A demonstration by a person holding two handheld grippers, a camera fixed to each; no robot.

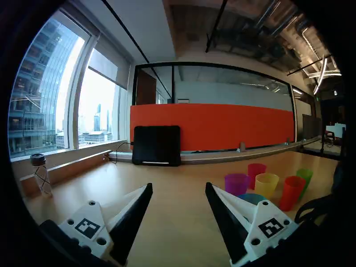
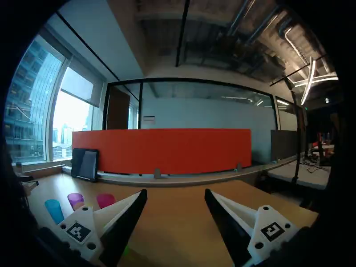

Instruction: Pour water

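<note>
Orange partition (image 1: 213, 127), purple cup (image 1: 236, 183), yellow cup (image 1: 266, 183)

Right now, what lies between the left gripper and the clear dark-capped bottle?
In the left gripper view, only bare wooden tabletop lies between the left gripper and the clear dark-capped bottle.

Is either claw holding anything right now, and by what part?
Nothing is held. The left claw is open above the table, with the cups and the bottle well apart from it. The right claw is open too, nothing between its fingers.

Daylight comes through tall windows (image 1: 66, 102) onto a wooden table (image 1: 178, 209) backed by an orange partition (image 1: 213, 127), under strip lights (image 1: 322, 73).
</note>
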